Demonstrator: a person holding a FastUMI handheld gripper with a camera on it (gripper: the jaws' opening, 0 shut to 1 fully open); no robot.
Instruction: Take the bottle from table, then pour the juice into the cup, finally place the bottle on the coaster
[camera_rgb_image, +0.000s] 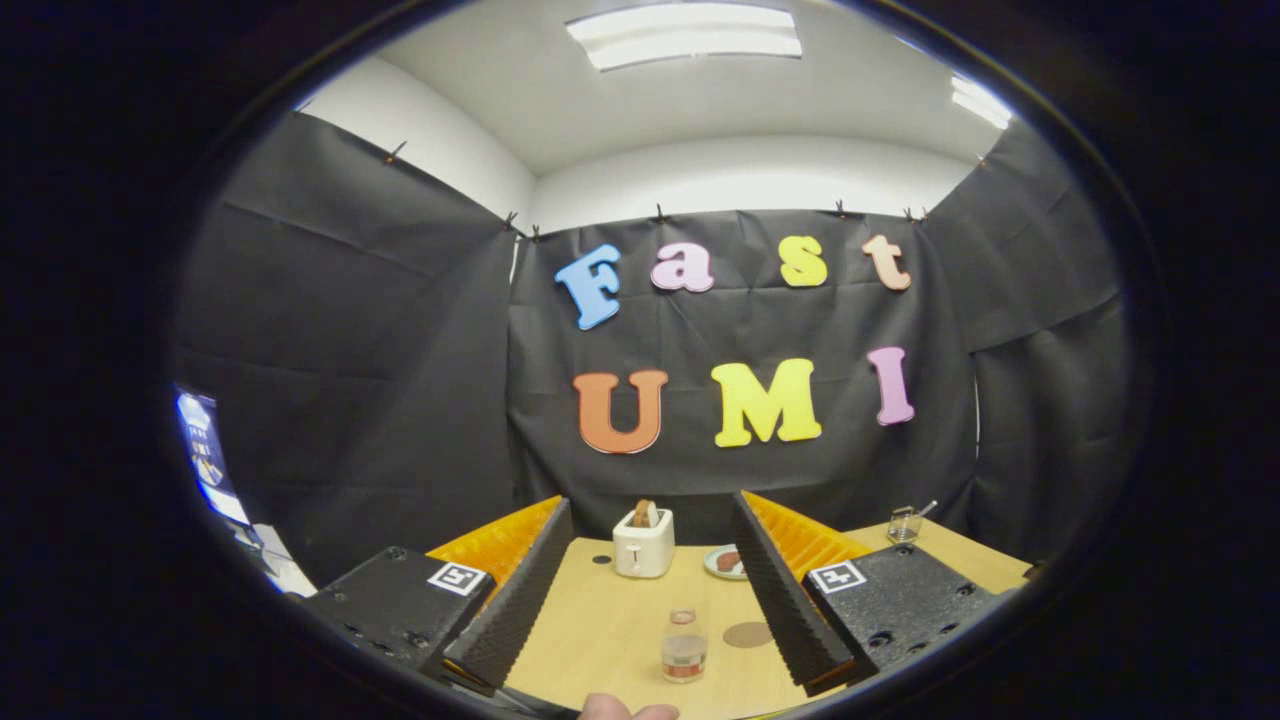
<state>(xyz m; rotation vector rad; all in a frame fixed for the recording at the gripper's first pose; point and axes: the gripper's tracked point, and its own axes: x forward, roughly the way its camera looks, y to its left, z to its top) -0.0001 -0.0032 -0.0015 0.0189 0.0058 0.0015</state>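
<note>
I'm working in a staged recording booth: black cloth (740, 330) clipped up as walls behind a wooden table (610, 630), a toaster (643, 541) on it, ceiling light panels (685, 35) above.

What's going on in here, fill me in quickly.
A person is holding a two-finger gripper over a wooden table, fingers wide open and gripping nothing. A small bottle stands upright on the table between the fingers, untouched, with a round coaster just beside it. Farther back sit a toaster with a slice in it and a plate. A fingertip shows at the near edge. The pour has not started; the bottle has yet to be picked up.
</note>
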